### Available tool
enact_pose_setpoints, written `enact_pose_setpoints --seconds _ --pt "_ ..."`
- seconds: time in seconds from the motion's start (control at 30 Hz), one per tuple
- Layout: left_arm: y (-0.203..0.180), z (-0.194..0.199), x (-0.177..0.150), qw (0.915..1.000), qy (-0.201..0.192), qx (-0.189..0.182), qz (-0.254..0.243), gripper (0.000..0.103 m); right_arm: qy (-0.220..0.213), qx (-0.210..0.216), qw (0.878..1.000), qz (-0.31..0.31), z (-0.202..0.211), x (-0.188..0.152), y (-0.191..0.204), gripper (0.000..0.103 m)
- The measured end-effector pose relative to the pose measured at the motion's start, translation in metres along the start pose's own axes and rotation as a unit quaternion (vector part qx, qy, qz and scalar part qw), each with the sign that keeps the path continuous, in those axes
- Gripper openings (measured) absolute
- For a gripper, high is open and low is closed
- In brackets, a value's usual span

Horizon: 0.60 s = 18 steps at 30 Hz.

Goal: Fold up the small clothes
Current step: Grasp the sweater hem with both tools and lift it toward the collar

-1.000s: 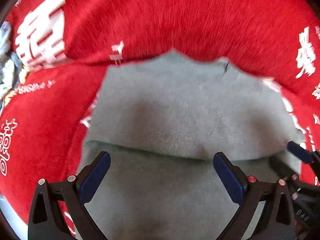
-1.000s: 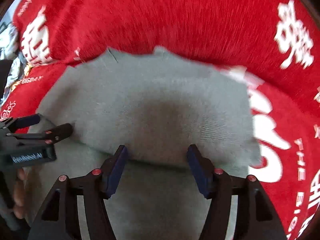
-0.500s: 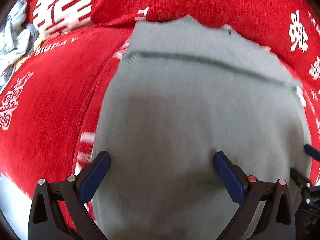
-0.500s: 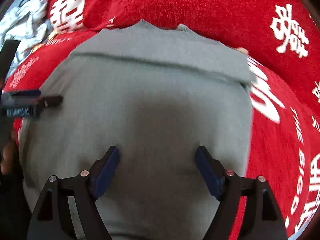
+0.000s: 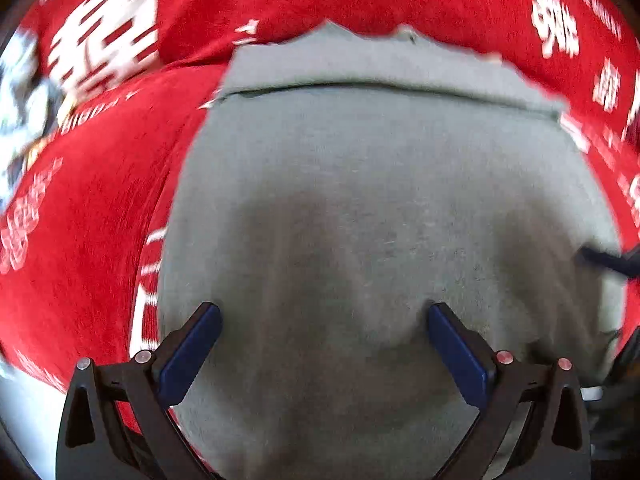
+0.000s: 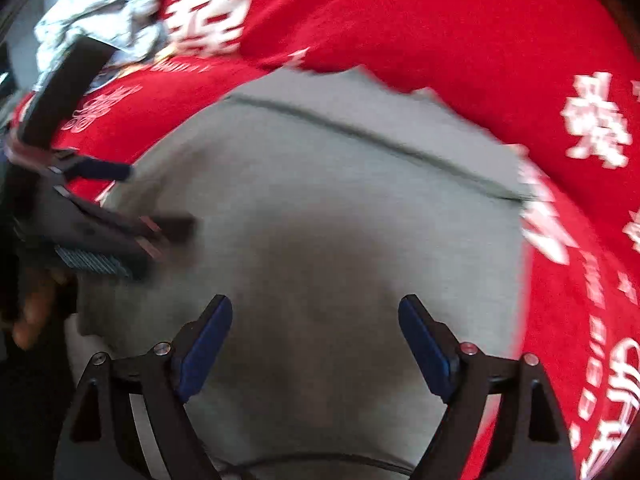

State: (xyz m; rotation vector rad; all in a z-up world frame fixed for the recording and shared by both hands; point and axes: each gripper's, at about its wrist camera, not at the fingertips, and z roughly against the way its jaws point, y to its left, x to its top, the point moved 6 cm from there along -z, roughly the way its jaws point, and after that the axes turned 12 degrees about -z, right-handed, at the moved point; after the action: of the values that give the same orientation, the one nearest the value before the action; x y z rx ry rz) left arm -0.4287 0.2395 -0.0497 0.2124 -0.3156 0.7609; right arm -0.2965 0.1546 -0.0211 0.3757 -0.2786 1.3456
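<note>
Grey knit garment (image 5: 360,208): folded, lying flat on a red cloth (image 5: 100,208). A folded upper layer covers most of it; the layer's far edge (image 5: 380,88) runs crosswise ahead of both grippers, with a narrow strip of the lower layer showing beyond. Which axis is the longer cannot be told through the fisheye. The garment fills the ground directly ahead of and beneath both grippers.

Left gripper (image 5: 324,344): fingers spread wide, blue pads (image 5: 188,356) apart over the garment's near part, nothing pinched between them. In the right wrist view it (image 6: 132,196) enters from the left, fingers reaching over the garment's left edge, and fingers of the holding hand (image 6: 32,312) show beneath the gripper body.

Right gripper (image 6: 316,340): fingers likewise spread wide, pads (image 6: 424,352) over the garment's near middle, gripping nothing. One dark fingertip of it (image 5: 600,258) shows at the right margin of the left wrist view, over the garment's right edge.

Red cloth: printed with white characters (image 6: 596,124), surrounds the garment to left, right and beyond.

Pale patterned fabric (image 6: 100,12): bunched, far left beyond the left gripper, blurred.
</note>
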Motion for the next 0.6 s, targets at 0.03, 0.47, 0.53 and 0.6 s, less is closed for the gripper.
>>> enact_pose_setpoints --seconds 0.03,0.47,0.53,0.6 --pt "0.004 0.000 -0.006 0.9999 0.009 -0.004 0.002 0.103 0.016 -0.012 1.000 0.012 -0.009 -0.008 -0.001 0.088" --pt "0.072 0.024 -0.072 0.9978 0.065 0.010 -0.006 0.103 0.090 -0.106 0.990 0.010 0.051 -0.108 -0.095 0.091" --pt "0.070 0.018 -0.083 0.9957 0.088 -0.027 0.003 0.103 0.087 -0.109 0.990 -0.036 0.071 -0.117 -0.120 0.091" --pt "0.064 0.010 -0.088 0.9929 0.108 -0.049 0.007 0.103 0.074 -0.099 0.987 -0.104 0.093 -0.122 -0.147 0.091"
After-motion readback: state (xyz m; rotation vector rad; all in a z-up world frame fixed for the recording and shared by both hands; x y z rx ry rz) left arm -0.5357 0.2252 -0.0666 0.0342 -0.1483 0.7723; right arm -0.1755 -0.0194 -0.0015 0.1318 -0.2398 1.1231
